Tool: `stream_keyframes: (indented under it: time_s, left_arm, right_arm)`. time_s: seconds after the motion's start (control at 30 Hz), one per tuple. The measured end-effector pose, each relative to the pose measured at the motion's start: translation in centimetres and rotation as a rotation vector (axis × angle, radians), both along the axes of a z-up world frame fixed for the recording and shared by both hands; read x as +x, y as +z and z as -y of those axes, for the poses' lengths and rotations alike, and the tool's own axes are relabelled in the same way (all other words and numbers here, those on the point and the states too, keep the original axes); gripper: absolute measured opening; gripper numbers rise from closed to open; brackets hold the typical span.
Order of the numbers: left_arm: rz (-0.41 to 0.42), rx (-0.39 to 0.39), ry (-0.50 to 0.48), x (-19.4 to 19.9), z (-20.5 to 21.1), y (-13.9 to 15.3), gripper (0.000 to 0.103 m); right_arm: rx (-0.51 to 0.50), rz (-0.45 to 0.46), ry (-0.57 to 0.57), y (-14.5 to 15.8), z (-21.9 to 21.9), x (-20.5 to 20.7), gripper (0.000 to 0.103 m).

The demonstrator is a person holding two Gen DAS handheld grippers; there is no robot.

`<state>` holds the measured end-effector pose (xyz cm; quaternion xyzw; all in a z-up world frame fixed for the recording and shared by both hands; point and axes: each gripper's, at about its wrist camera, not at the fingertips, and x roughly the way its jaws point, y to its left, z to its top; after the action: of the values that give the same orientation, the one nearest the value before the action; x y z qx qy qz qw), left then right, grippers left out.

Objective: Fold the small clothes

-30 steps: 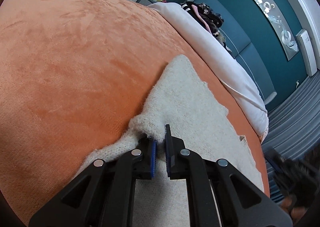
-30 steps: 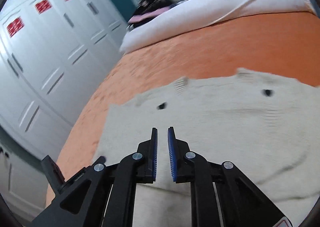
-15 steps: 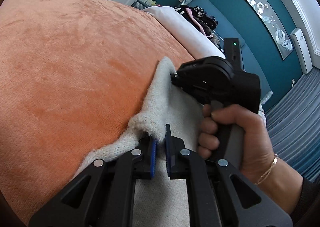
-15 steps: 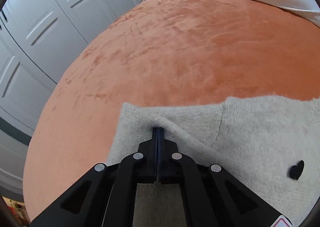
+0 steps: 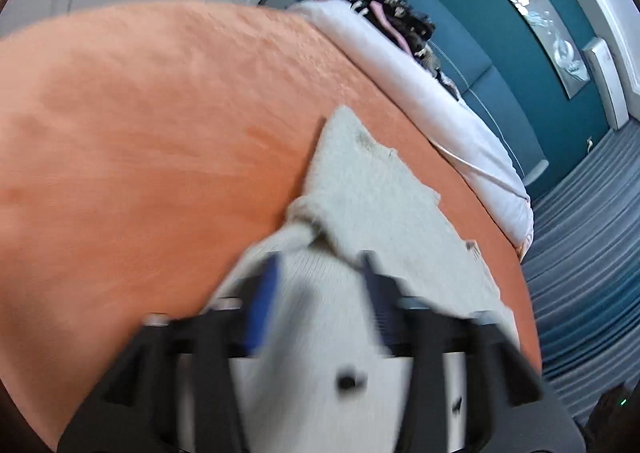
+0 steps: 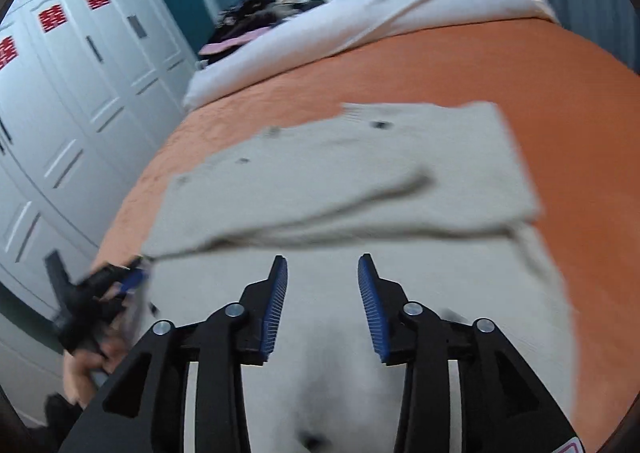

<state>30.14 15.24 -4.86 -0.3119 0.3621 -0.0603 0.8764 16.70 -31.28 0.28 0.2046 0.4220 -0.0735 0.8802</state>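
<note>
A cream knitted cardigan [image 6: 352, 189] with small dark buttons lies on the orange blanket [image 6: 520, 69], its far half folded over the near part. It also shows in the left wrist view [image 5: 372, 197], blurred. My left gripper [image 5: 320, 285] is open and empty just above the cardigan's near part. My right gripper [image 6: 322, 293] is open and empty over the cardigan's near edge. The left gripper [image 6: 120, 281] shows at the cardigan's left edge in the right wrist view.
A white duvet [image 6: 360, 13] and a pile of dark clothes [image 6: 256, 13] lie at the head of the bed. White wardrobe doors [image 6: 60, 93] stand along the left. A teal wall [image 5: 500, 33] and a grey striped floor [image 5: 592, 221] are at the right.
Both grippers have let go of the cardigan and opened. The right gripper has pulled back from the far corner, and the folded half now lies flat.
</note>
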Motion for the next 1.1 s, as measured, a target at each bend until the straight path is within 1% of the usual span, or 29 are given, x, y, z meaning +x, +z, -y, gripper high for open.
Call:
stream_keyframes:
  time_s: [0.03,0.07,0.1,0.13,0.17,0.2,0.27,0.3,0.33,0.37,0.4,0.43,0.47,0.5,0.53,0.6,0.63,0.67,0.7,0.73,0.8,0.83,0.9,0.97,1.03,1.1]
  left_arm:
    - [0.010,0.026,0.001,-2.2,-0.6,1.1,0.075]
    - [0.008,0.053,-0.002,-4.4,-1.1,2.0,0.084]
    - [-0.015,0.077,-0.005,-6.4,-1.5,2.6,0.088]
    - [-0.058,0.088,-0.018,-8.5,-2.0,2.7,0.089]
    - [-0.103,0.080,-0.039,-10.0,-2.4,2.4,0.089]
    - [-0.147,0.066,-0.051,-11.4,-2.6,2.0,0.089]
    - [-0.215,0.025,-0.055,-13.9,-2.9,1.0,0.089]
    - [-0.249,-0.003,-0.049,-14.9,-2.9,0.3,0.089]
    - [-0.265,-0.032,-0.043,-15.4,-2.9,-0.1,0.089]
    - [-0.262,-0.048,-0.033,-16.0,-2.7,-0.3,0.089]
    - [-0.260,-0.049,-0.033,-16.3,-2.3,-0.2,0.089]
    - [-0.272,-0.045,-0.046,-16.2,-1.9,-0.2,0.089]
    - [-0.287,-0.044,-0.049,-16.0,-1.5,-0.2,0.087]
    - [-0.296,-0.055,-0.054,-15.8,-1.3,-0.2,0.076]
    - [-0.316,-0.071,-0.068,-15.5,-0.8,-0.3,0.067]
    - [-0.359,-0.086,-0.089,-14.8,-0.3,-0.6,0.029]
    - [-0.380,-0.092,-0.098,-14.4,-0.1,-0.8,0.018]
    - [-0.397,-0.091,-0.101,-14.3,0.0,-0.7,0.009]
    - [-0.394,-0.091,-0.099,-14.2,0.0,-0.2,0.008]
    - [-0.374,-0.089,-0.094,-14.5,-0.1,0.8,0.008]
    - [-0.313,-0.091,-0.108,-15.3,-0.5,3.4,0.007]
    - [-0.301,-0.087,-0.118,-15.7,-0.5,4.4,0.007]
    - [-0.288,-0.110,-0.154,-17.0,-0.8,6.0,0.006]
    - [-0.297,-0.110,-0.185,-18.9,-1.0,7.1,0.006]
    - [-0.323,-0.073,-0.221,-21.4,-0.9,7.5,0.006]
    - [-0.373,-0.047,-0.265,-24.1,-0.9,7.1,0.006]
  right_arm:
    - [0.004,-0.044,-0.051,-0.1,2.1,-3.7,0.053]
    - [0.019,-0.078,-0.083,-0.5,3.5,-6.5,0.057]
    - [0.042,-0.107,-0.108,-1.0,4.7,-9.1,0.058]
    - [0.085,-0.133,-0.134,-1.7,5.7,-11.8,0.060]
    - [0.130,-0.140,-0.148,-2.3,6.1,-13.5,0.064]
    - [0.180,-0.138,-0.156,-3.1,6.2,-14.7,0.065]
    - [0.274,-0.147,-0.161,-4.8,5.6,-16.3,0.067]
    - [0.316,-0.157,-0.154,-5.6,5.0,-16.5,0.067]
    - [0.371,-0.156,-0.143,-6.5,4.3,-16.6,0.068]
    - [0.389,-0.141,-0.147,-6.9,3.3,-16.2,0.069]
    - [0.384,-0.118,-0.150,-6.9,2.5,-16.0,0.072]
    - [0.384,-0.088,-0.144,-6.9,1.9,-15.7,0.079]
    - [0.389,-0.082,-0.143,-6.9,1.4,-15.3,0.079]
    - [0.407,-0.074,-0.146,-6.8,0.9,-15.1,0.079]
    - [0.434,-0.061,-0.143,-6.7,0.8,-14.7,0.077]
    - [0.465,-0.064,-0.141,-6.9,0.7,-13.4,0.061]
    - [0.467,-0.072,-0.138,-7.0,0.7,-12.7,0.033]
    - [0.480,-0.075,-0.133,-6.8,0.8,-12.3,0.012]
    - [0.487,-0.051,-0.137,-6.2,1.0,-12.3,0.011]
    - [0.479,-0.010,-0.135,-4.9,1.1,-12.5,0.010]
    - [0.451,0.057,-0.106,-2.0,1.3,-13.5,0.009]
    - [0.435,0.079,-0.092,-0.5,1.2,-14.1,0.007]
    - [0.410,0.103,-0.052,2.2,1.3,-16.0,0.007]
    - [0.360,0.086,-0.014,3.9,1.5,-18.2,0.007]
    - [0.322,0.037,0.019,4.3,1.7,-20.3,0.007]
    - [0.271,-0.069,0.078,3.9,1.4,-22.7,0.007]
